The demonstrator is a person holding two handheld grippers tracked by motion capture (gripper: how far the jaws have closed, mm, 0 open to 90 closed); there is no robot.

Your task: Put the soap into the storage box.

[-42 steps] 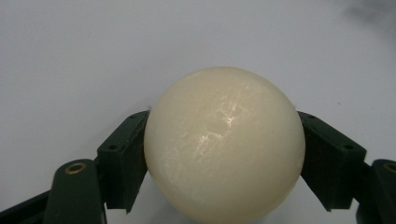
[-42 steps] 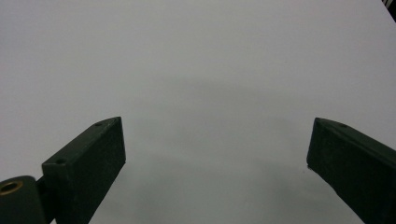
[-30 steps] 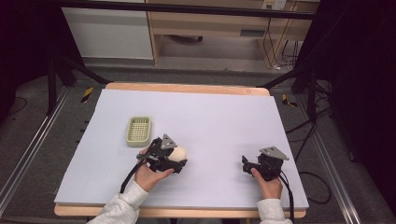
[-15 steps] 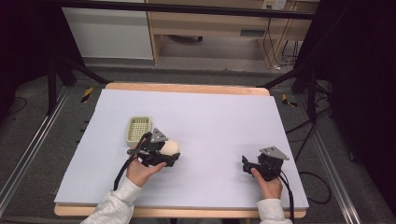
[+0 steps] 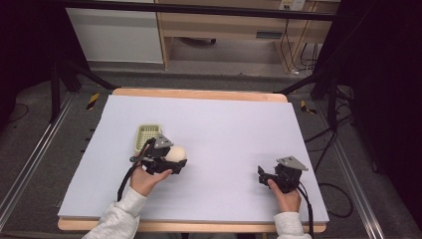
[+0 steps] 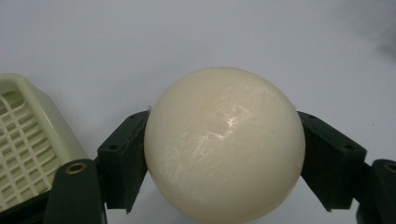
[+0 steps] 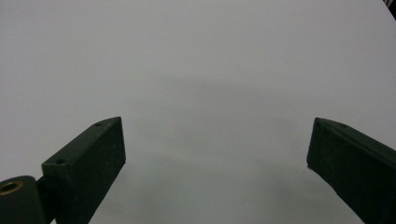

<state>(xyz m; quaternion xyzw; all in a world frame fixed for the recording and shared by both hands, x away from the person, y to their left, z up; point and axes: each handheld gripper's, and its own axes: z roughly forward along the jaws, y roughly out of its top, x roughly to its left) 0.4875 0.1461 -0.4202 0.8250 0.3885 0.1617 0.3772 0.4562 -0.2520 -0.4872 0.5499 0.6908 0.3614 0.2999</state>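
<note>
Keep left gripper [image 5: 171,159] clamped on cream ball [image 6: 224,144], easing toward basket [image 5: 147,137] at eleven o'clock; right gripper [image 5: 263,174] wide, empty.

A wide table [image 5: 234,124] with a pale lilac-grey top and a light wooden edge stands on a dark grey floor [image 5: 45,149]. Metal rails [image 5: 25,169] run along the floor on both sides of it. Beyond the far edge stand a white cabinet [image 5: 115,35] and a wooden shelf unit [image 5: 224,25]. Black cables [image 5: 298,55] hang at the right. The room's sides lie in darkness.
</note>
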